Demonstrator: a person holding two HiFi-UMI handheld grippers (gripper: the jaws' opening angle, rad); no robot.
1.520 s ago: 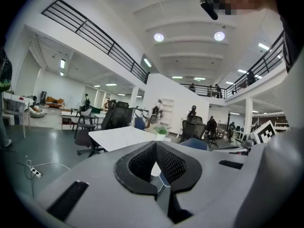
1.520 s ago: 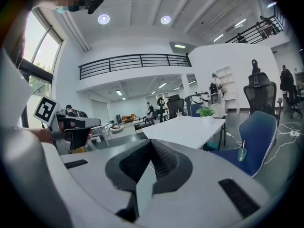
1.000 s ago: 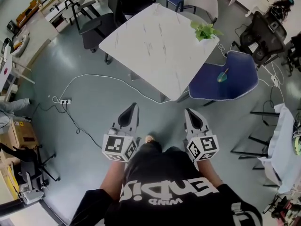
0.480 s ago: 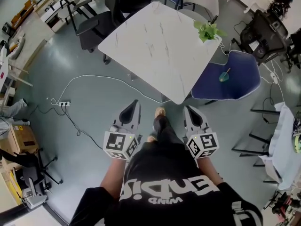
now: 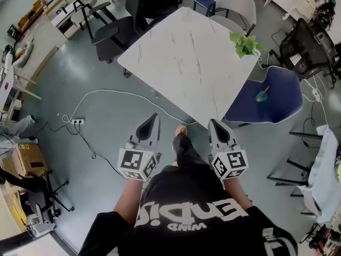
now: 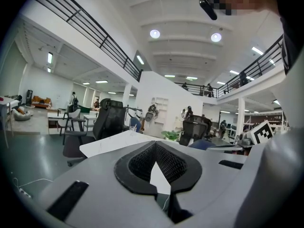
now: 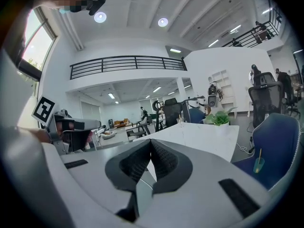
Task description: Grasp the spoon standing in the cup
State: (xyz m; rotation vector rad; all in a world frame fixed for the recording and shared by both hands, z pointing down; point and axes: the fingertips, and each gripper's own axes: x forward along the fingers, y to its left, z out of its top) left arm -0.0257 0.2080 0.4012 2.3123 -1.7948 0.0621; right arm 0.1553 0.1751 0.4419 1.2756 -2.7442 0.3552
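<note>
A small teal cup [image 5: 261, 96] with a thin handle standing in it rests on the seat of a blue chair [image 5: 277, 108], right of the white marble table [image 5: 186, 63]. The right gripper view shows that cup [image 7: 258, 164] low at the right. A clear glass [image 7: 180, 121] with something upright in it stands at the table's far end, and the left gripper view catches it [image 6: 132, 128] too. My left gripper [image 5: 151, 122] and right gripper [image 5: 216, 124] are held side by side in front of the person, short of the table's near corner. Both are shut and hold nothing.
A potted green plant [image 5: 246, 44] sits at the table's right edge. Black office chairs [image 5: 114, 33] stand at the table's far left. A white cable [image 5: 106, 92] and a power strip [image 5: 78, 121] lie on the grey floor to the left. A rack with white cloth [image 5: 325, 169] stands at the right.
The person has stepped towards the table, so its near corner and the blue chair lie closer to the grippers. Both grippers have stayed shut, side by side.
</note>
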